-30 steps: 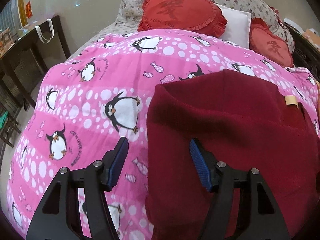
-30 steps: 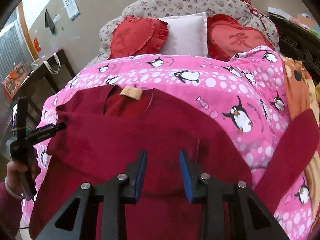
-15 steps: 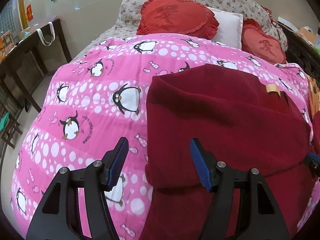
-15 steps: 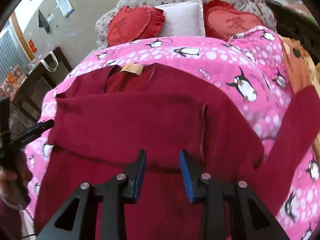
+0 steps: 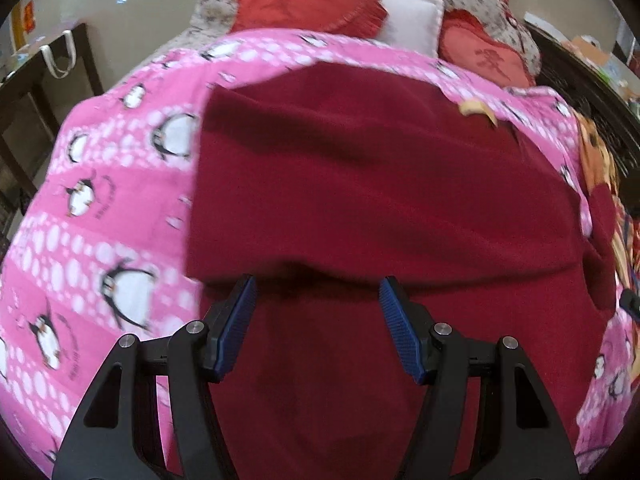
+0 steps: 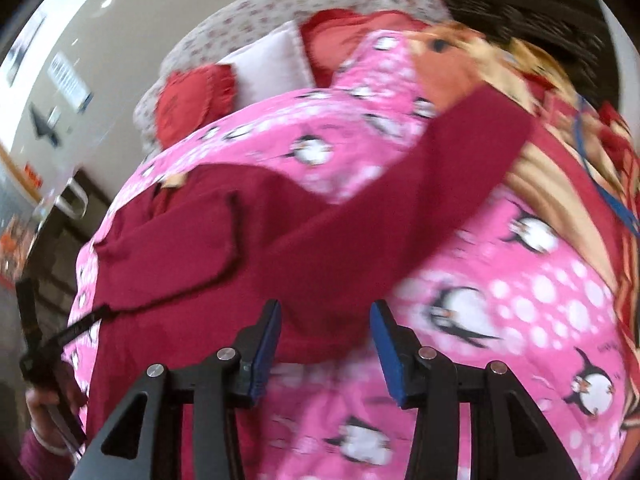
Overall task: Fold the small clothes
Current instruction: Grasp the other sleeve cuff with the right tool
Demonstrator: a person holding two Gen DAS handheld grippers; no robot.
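The dark red sweater (image 5: 380,184) lies half-folded mid-bed; left gripper (image 5: 316,320) jaws released, right gripper (image 6: 325,344) jaws opening, apparently empty; the outstretched sleeve (image 6: 460,152) could drag the fold askew

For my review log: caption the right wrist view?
Right gripper opening above dark red sweater on penguin blanket.

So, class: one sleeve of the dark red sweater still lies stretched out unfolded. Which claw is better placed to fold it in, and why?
Right. The right claw, jaws opening, hovers by the stretched-out sleeve. The left claw hovers over the sweater's folded side.
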